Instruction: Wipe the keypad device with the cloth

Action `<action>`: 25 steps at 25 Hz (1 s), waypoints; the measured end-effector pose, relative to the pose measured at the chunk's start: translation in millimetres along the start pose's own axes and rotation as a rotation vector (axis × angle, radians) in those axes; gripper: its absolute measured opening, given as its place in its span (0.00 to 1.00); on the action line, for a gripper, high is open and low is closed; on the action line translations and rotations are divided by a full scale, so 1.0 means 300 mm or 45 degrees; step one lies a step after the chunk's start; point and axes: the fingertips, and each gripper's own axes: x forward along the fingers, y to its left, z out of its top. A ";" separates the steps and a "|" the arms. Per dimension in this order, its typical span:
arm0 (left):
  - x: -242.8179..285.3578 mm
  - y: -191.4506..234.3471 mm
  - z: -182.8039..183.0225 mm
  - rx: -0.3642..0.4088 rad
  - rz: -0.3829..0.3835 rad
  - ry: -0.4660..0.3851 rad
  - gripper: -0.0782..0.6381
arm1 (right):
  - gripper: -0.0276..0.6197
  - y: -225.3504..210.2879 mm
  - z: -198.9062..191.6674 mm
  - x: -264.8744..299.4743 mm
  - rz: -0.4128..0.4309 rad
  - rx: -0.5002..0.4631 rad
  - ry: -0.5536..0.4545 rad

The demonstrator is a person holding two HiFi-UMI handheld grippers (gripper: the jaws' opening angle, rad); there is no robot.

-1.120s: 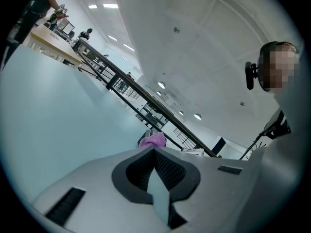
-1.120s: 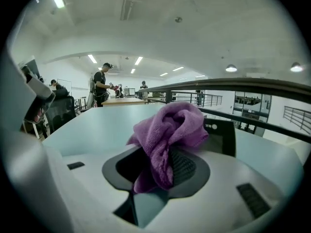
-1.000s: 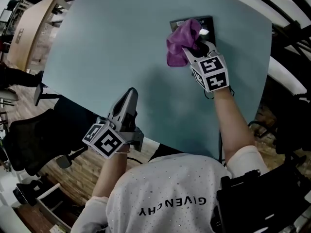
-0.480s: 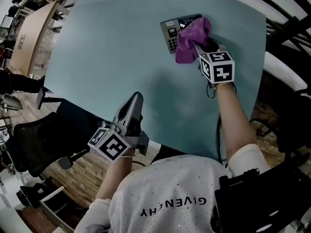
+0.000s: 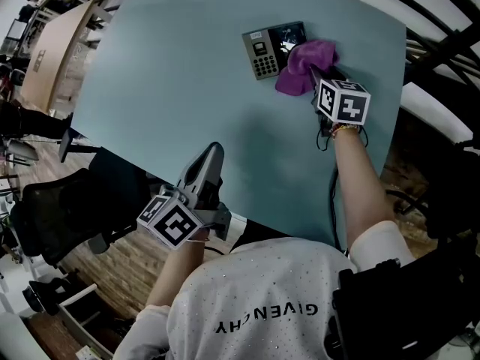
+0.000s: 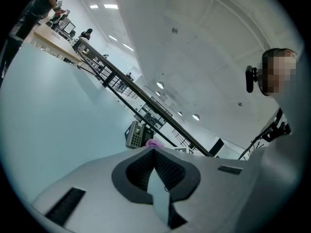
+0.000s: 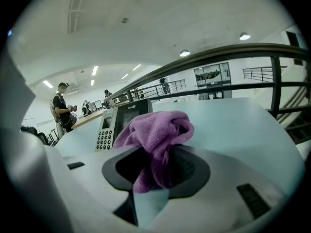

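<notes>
The keypad device [image 5: 271, 49] lies flat at the far side of the pale blue table [image 5: 187, 88], grey keypad to the left, dark screen to the right. A purple cloth [image 5: 302, 66] hangs bunched over the device's right edge, with my right gripper [image 5: 313, 72] shut on it. From the right gripper view the cloth [image 7: 154, 142] fills the jaws and the keypad device [image 7: 116, 125] lies just beyond on the left. My left gripper [image 5: 212, 154] rests shut at the table's near edge, holding nothing. Its own view shows the keypad device [image 6: 137, 135] far off.
The table's near edge runs under my left gripper, with a black chair [image 5: 52, 208] and wooden floor below it. A dark railing [image 7: 218, 52] runs behind the table's far side. A person [image 7: 62, 108] stands in the background.
My right gripper has slid the cloth rightward across the device, uncovering the keypad and most of the screen. The left gripper has stayed at the table's near edge.
</notes>
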 end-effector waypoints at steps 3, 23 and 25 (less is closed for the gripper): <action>-0.021 -0.031 -0.002 0.012 0.004 -0.015 0.11 | 0.26 -0.001 0.017 -0.030 -0.035 0.002 -0.017; -0.215 -0.083 0.006 0.022 0.143 -0.144 0.11 | 0.26 0.465 -0.093 0.038 0.308 -0.742 0.116; -0.222 -0.074 0.003 0.024 0.151 -0.139 0.11 | 0.27 0.443 -0.097 0.047 0.303 -0.738 0.134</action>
